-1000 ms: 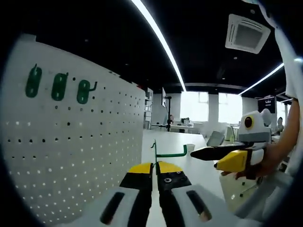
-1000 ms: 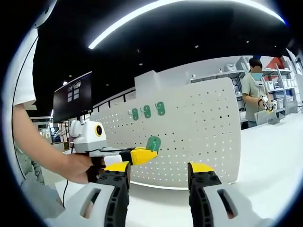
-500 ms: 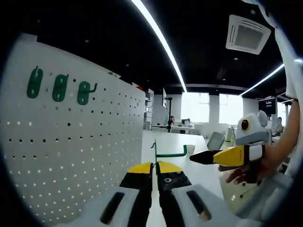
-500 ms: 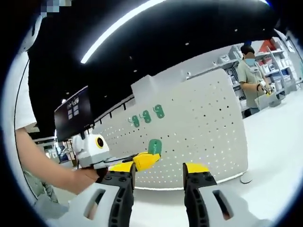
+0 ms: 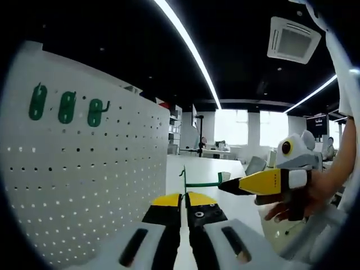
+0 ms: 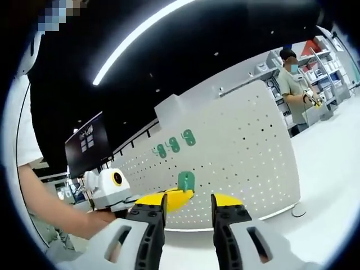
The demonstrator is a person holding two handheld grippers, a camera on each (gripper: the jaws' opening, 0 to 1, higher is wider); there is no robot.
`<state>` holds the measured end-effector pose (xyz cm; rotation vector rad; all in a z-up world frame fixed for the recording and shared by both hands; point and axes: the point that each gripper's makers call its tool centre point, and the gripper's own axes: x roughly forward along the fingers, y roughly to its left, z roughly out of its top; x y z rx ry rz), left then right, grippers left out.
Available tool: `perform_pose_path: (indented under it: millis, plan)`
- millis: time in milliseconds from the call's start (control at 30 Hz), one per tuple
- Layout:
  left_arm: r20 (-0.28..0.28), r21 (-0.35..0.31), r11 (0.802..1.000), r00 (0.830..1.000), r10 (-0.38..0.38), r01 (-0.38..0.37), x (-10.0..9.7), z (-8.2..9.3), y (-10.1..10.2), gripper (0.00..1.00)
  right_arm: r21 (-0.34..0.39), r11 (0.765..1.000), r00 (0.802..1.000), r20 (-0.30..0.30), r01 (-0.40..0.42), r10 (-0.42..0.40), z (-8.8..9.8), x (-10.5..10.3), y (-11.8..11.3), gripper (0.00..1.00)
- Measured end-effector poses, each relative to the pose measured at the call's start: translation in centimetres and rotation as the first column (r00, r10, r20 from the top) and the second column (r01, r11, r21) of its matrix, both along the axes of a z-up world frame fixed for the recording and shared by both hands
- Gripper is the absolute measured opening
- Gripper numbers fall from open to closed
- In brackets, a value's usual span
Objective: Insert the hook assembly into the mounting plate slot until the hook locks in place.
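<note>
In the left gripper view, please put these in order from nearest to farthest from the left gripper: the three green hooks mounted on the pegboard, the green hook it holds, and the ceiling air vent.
1. The held green hook, clamped between the left gripper jaws.
2. The three mounted hooks, upper left on the white pegboard.
3. The ceiling air vent, high at upper right.

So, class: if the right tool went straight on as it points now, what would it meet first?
Most likely the green hook held in the left tool, just ahead of the right tool; the white pegboard lies behind. Depth is unclear.
</note>
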<state>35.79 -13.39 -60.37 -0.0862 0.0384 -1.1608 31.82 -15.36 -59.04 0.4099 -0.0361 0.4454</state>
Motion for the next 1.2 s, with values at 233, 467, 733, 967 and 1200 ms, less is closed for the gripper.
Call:
perform_pose_path:
  millis: [233, 467, 733, 967, 1200]
  plan:
    - [-0.003, 0.001, 1.0, 1.0, -0.006, 0.006, -1.0, -0.1, -0.5, 0.03, -0.002, 1.0, 1.0, 0.013, -0.002, 0.002, 0.6, 0.5, 0.3, 0.24]
    - [-0.004, -0.015, 1.0, 1.0, -0.008, 0.008, -1.4, 0.4, -0.9, 0.03, -0.011, 1.0, 1.0, 0.02, -0.002, 0.002, 0.8, 0.8, 0.4, 0.17]
    - [0.002, -0.011, 1.0, 1.0, -0.028, 0.028, -2.3, 0.3, -1.5, 0.03, -0.022, 1.0, 0.999, 0.034, 0.003, -0.002, 0.9, 0.8, 0.6, 0.08]
    - [0.01, -0.013, 0.999, 0.999, -0.032, 0.033, -2.6, 0.4, -1.6, 0.03, -0.01, 1.0, 1.0, 0.022, 0.01, -0.01, 0.7, 0.8, 0.4, 0.03]
    - [0.016, -0.001, 1.0, 0.999, -0.029, 0.029, -2.6, 0.4, -1.6, 0.03, -0.01, 1.0, 1.0, 0.016, 0.022, -0.022, 0.6, 0.9, 0.4, 0.02]
